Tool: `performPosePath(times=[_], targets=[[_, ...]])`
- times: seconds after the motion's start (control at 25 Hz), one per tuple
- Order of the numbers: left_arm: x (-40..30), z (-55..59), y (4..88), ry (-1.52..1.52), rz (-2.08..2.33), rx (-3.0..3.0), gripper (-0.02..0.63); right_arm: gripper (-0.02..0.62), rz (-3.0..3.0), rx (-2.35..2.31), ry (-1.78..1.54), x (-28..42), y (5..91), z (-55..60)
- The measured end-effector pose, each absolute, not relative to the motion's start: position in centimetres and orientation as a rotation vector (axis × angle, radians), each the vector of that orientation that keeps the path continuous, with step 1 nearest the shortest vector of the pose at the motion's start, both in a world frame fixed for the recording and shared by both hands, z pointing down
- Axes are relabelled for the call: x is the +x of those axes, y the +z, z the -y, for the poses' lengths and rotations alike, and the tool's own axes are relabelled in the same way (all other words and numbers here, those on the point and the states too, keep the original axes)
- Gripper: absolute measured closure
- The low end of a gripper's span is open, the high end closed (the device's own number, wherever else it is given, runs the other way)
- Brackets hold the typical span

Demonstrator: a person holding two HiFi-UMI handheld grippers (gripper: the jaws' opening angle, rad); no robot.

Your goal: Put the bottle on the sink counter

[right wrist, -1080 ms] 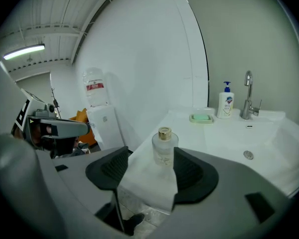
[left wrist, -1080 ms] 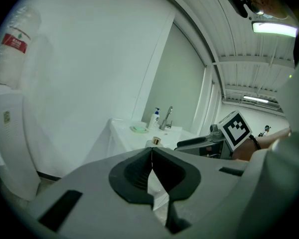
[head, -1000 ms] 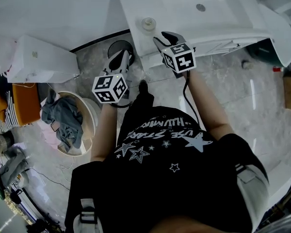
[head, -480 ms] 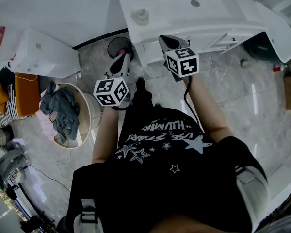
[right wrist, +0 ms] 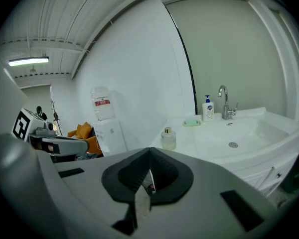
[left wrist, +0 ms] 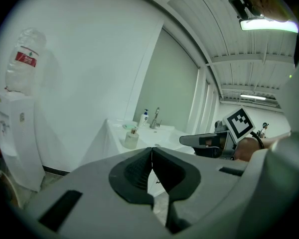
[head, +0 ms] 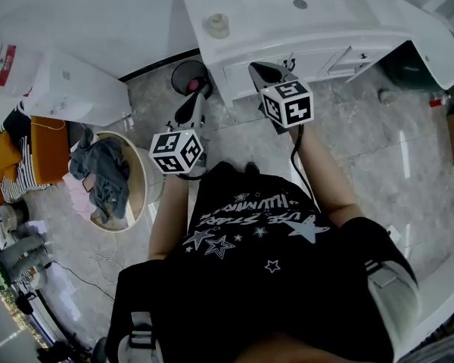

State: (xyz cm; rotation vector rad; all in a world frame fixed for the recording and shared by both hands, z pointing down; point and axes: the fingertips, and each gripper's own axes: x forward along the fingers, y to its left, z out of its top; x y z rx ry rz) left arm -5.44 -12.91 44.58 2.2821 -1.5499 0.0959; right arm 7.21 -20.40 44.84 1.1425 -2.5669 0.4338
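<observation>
A small pale bottle (head: 217,26) with a gold cap stands upright on the white sink counter (head: 265,23), near its left corner. It also shows in the left gripper view (left wrist: 131,139) and the right gripper view (right wrist: 168,139). My right gripper (head: 262,69) hangs in front of the counter's edge, below and right of the bottle, shut and empty. My left gripper (head: 191,103) is lower and to the left over the floor, shut with nothing in it. Both sets of jaws meet tip to tip in their own views, left gripper (left wrist: 151,156) and right gripper (right wrist: 150,166).
On the counter stand a faucet (right wrist: 224,102), a soap dispenser (right wrist: 208,108) and a green soap dish (right wrist: 192,123) by the basin. A water dispenser (head: 68,85) stands left of the counter. A round laundry basket (head: 140,184) and a small fan (head: 189,78) are on the floor.
My right gripper has drawn back from the bottle and its jaws have closed. Both grippers and the person have moved away from the counter. The bottle has stayed on the counter.
</observation>
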Motion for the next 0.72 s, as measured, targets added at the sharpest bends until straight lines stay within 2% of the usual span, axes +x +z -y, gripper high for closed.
performPosePath(times=[0.72], targets=[[-7.5,8.5,43.3,0.098,1.437,2.369,0.597,0.589,2.522,1.240,0.448,5.9,43.7,14.7]])
